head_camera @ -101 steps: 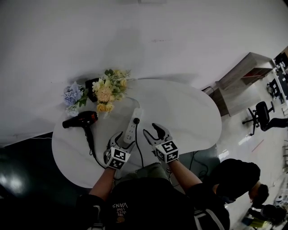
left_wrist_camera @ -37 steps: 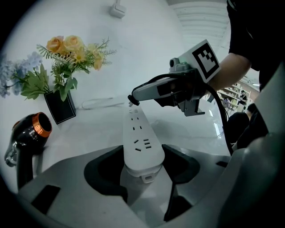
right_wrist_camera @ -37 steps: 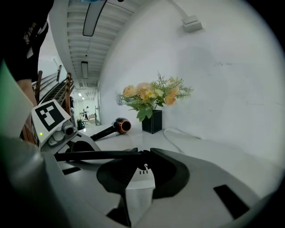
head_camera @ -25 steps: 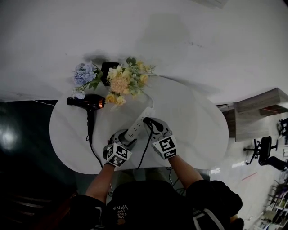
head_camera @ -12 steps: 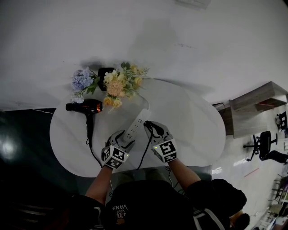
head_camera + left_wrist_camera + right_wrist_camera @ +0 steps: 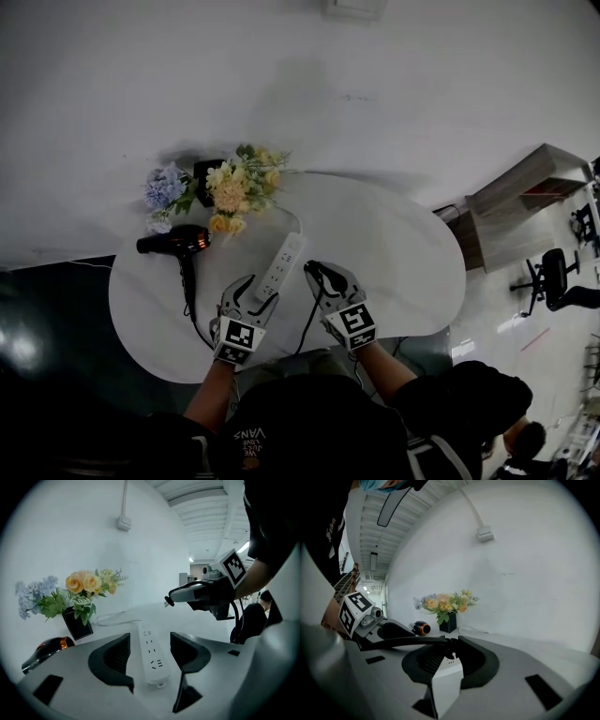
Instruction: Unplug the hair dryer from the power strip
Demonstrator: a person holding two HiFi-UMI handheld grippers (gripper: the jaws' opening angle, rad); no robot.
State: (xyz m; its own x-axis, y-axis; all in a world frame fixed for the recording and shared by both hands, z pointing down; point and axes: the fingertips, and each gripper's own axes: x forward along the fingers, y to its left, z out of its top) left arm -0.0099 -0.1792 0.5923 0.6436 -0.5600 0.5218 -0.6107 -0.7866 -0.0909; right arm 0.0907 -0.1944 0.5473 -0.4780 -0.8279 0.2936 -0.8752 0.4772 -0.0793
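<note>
We grasp the black plug [image 6: 168, 603] in our right hand-held gripper [image 6: 317, 272], free of the power strip [image 6: 283, 262]; our left hand-held gripper [image 6: 258, 289] is released.

hair dryer [image 6: 173, 244]: black, on its side, left of strip | power strip [image 6: 279, 266]: white, flat, sockets empty | plug [image 6: 168, 603]: out, raised
</note>
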